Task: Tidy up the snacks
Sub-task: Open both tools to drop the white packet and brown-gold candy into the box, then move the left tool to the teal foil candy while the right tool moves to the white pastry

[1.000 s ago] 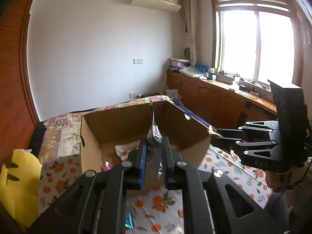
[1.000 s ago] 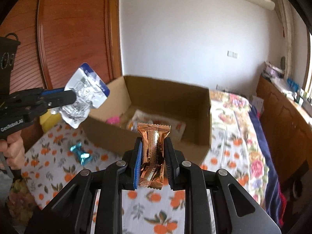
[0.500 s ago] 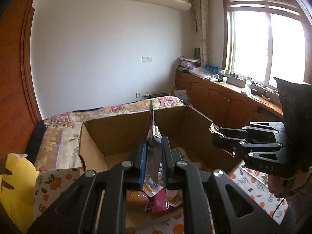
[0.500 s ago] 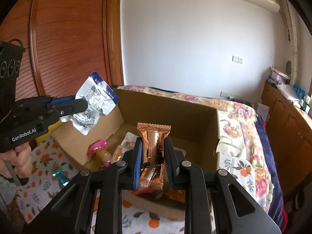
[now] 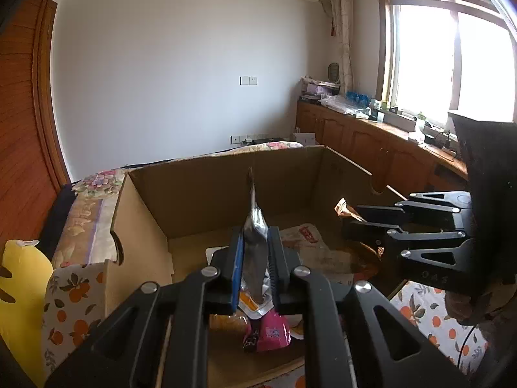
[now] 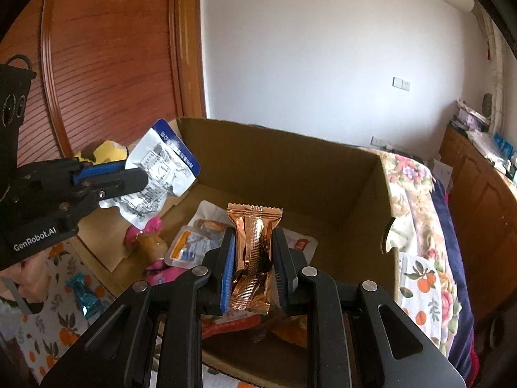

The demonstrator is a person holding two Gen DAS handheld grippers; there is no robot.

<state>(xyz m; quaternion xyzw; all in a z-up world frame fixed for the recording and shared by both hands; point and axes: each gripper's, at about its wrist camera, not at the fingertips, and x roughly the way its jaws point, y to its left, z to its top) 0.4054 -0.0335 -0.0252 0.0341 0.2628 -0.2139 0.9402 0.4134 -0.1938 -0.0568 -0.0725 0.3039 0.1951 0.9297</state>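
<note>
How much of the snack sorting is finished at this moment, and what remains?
Done: several packets already lie inside the cardboard box, including a pink snack. In hand: the left gripper clamps a silver pouch and the right gripper a copper-foil packet, both over the open box, not released. Left: dropping both, and a blue candy lying outside on the patterned cloth.

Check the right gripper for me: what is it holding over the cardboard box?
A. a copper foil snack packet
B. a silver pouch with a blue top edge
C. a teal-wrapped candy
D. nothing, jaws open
A: the right gripper is clamped on a copper foil snack packet above the open cardboard box.
</note>
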